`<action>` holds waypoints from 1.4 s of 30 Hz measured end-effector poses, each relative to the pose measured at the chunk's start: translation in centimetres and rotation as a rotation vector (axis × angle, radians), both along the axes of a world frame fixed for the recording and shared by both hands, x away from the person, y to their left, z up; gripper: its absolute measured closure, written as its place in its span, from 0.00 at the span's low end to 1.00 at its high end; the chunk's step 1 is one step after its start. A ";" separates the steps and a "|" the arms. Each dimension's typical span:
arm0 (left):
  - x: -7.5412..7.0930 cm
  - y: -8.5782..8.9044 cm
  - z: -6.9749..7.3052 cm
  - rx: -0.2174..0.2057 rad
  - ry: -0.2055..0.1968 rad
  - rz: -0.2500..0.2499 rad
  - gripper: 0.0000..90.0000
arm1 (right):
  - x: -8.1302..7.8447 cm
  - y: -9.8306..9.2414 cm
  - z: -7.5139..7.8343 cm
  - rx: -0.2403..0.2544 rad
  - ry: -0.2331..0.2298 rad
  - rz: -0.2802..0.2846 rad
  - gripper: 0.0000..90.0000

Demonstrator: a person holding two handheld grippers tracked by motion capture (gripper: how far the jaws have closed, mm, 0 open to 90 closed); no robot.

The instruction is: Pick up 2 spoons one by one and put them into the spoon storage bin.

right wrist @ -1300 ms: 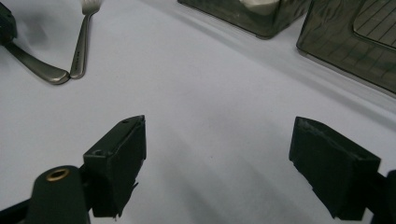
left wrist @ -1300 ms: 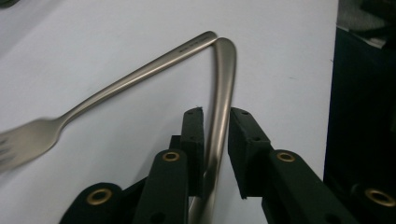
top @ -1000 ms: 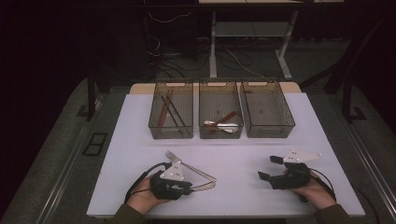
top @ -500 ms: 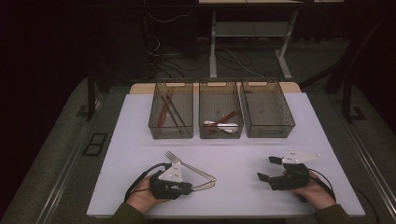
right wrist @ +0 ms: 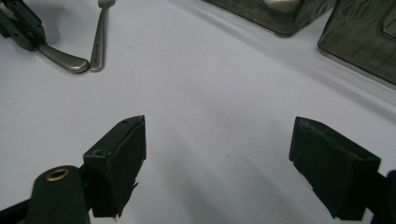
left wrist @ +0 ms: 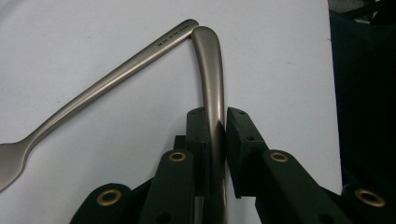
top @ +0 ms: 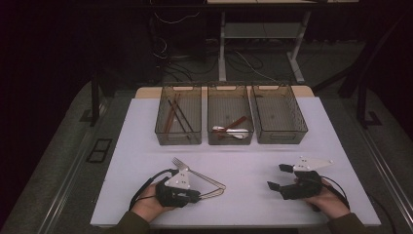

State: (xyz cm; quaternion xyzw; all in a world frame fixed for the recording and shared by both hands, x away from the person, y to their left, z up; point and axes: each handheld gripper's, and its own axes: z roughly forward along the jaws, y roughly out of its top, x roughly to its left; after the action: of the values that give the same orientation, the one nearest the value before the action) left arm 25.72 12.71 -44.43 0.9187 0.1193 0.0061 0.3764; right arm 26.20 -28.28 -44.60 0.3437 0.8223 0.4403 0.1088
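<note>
White tabletop, dark room. Matte steel utensil handle (left wrist: pixel 211 79) lies near the front-left edge, clamped in the left gripper (left wrist: pixel 215 126) — long axis runs straight out from its jaws, tip touching the steel fork (left wrist: pixel 100 86). Right gripper (right wrist: pixel 217 154) gapes empty, well apart; three wire bins (top: pixel 230 122) sit beyond.

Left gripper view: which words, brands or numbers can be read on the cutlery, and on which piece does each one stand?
Fork handle: a small stamped marking near its end, too small and blurred to read.
Utensil handle clamped in the left gripper: no text visible.
Three bins in the high view: no readable label.
</note>
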 end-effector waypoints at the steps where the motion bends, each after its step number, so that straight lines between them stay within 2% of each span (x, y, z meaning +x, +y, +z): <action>1: 0.0 0.0 0.1 -0.001 -0.004 0.000 0.88 | 0.0 0.0 0.1 0.003 0.006 0.002 0.20; 7: 0.3 -0.1 0.8 -0.008 0.002 -0.006 0.88 | 0.0 0.3 0.7 -0.004 0.033 0.050 0.20; 10: 0.5 -0.5 1.4 -0.011 -0.005 -0.021 0.88 | 0.1 0.7 1.3 -0.017 0.038 0.121 0.19; 13: 0.7 -1.2 1.9 -0.013 -0.012 -0.040 0.88 | 0.5 1.1 1.8 -0.008 0.094 0.218 0.19; 15: 0.9 -2.1 2.3 -0.014 -0.016 -0.066 0.88 | 0.8 1.6 2.1 -0.019 0.109 0.259 0.19; 21: 1.7 -5.4 3.1 -0.022 -0.019 -0.135 0.88 | 1.3 3.4 2.9 -0.064 0.104 0.348 0.19; 23: 1.9 -6.8 3.4 -0.024 -0.030 -0.163 0.88 | 1.4 3.8 3.2 -0.068 0.102 0.370 0.19; 29: 2.7 -9.7 4.3 -0.029 -0.072 -0.234 0.88 | 2.1 5.1 3.9 -0.080 0.141 0.452 0.20; 31: 2.8 -10.4 4.5 -0.031 -0.078 -0.248 0.88 | 2.5 5.5 4.0 -0.116 0.135 0.502 0.20; 34: 2.9 -11.2 4.7 -0.025 -0.084 -0.271 0.88 | 3.0 6.2 4.0 -0.127 0.163 0.563 0.27; 35: 2.8 -11.4 4.7 -0.022 -0.074 -0.275 0.88 | 3.2 6.5 4.0 -0.135 0.176 0.579 0.30; 42: 2.7 -11.8 4.9 -0.016 -0.074 -0.292 0.88 | 3.9 8.3 3.7 -0.171 0.249 0.665 0.51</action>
State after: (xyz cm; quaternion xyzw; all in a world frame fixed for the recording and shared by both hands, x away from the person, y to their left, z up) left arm 28.42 0.94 -39.52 0.9224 -0.0296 -0.0160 0.3849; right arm 30.09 -20.00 -40.85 0.0981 0.9298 0.3362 -0.1129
